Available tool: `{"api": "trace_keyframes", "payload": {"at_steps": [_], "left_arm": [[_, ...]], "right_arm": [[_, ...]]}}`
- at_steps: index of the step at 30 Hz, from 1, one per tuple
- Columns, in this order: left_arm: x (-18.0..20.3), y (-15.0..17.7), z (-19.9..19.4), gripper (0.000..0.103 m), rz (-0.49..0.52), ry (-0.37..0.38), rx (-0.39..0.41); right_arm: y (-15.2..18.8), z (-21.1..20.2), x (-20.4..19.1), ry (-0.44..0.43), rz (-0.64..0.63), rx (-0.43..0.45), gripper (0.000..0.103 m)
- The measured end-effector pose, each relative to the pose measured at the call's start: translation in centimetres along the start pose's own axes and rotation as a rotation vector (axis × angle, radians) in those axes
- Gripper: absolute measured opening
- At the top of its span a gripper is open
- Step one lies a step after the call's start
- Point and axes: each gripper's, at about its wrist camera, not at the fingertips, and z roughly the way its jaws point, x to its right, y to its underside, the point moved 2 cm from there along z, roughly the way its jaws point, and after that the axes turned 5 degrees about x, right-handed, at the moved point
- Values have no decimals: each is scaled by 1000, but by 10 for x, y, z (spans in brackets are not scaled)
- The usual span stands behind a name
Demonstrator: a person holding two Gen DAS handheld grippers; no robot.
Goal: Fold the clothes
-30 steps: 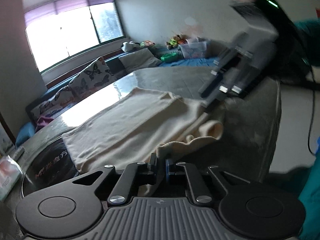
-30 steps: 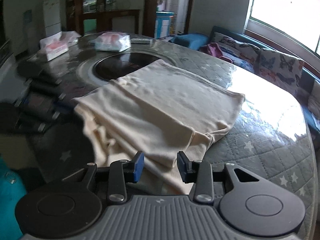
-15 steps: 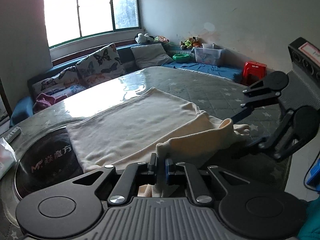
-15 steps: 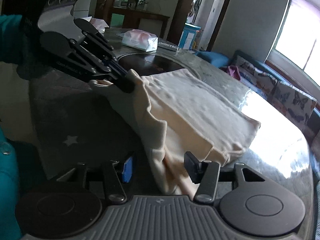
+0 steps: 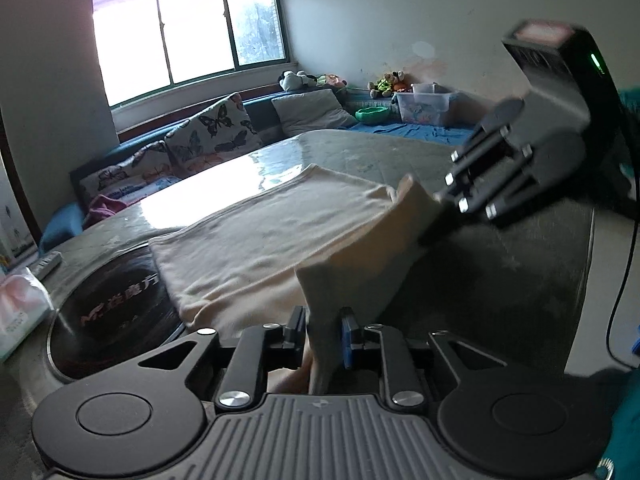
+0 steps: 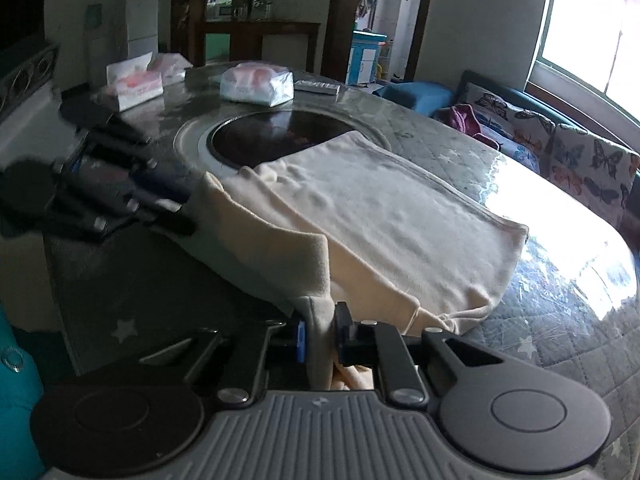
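Both tools (clamped) on garment [image 5: 280,240]

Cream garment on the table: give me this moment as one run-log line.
phase: lifting near edge | left gripper: opening, cloth between jaws | right gripper: closing on cloth | cream garment: near edge raised, rest flat on table

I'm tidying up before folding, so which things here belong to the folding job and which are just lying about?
Part of the job: cream garment, left gripper, right gripper.

Lying about: tissue packs, tissue box, remote, butterfly cushions.
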Motion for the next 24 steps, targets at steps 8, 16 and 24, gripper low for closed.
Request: {"api": "trace_keyframes", "payload": {"at_steps": [8, 16, 24], "left_arm": [[4, 19, -1, 23, 119, -53, -23], [-5, 10, -12, 8, 63, -12, -2], [-1, -7, -59, 7, 0, 57, 33]], "right_arm": [[-2, -5, 1, 14, 15, 14, 11], [0, -17, -6, 37, 37, 56, 8], [-3, -68, -23, 11, 21, 84, 8]]}}
